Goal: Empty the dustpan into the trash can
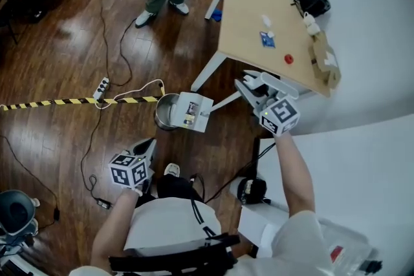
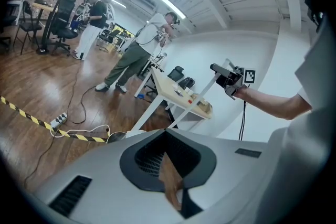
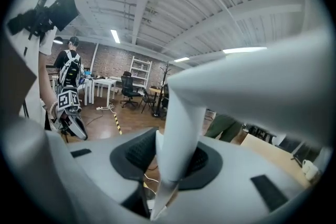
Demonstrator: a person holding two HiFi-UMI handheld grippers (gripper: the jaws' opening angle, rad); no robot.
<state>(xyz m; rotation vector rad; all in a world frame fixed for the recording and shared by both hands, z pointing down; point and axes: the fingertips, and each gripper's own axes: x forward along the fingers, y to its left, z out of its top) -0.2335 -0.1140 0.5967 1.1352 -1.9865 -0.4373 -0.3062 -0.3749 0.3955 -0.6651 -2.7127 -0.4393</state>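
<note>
White long-handled plastic dustpan [image 1: 191, 112] hangs tilted over the round steel trash can [image 1: 164, 116] at its nine o'clock, its handle pinched by the right gripper [image 1: 246, 90], with the left gripper [image 1: 148, 146] pressed together, empty, at the can's six o'clock.

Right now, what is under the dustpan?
The round metal trash can stands on the floor under the dustpan. The dustpan covers its right side in the head view, so the inside there is hidden.
</note>
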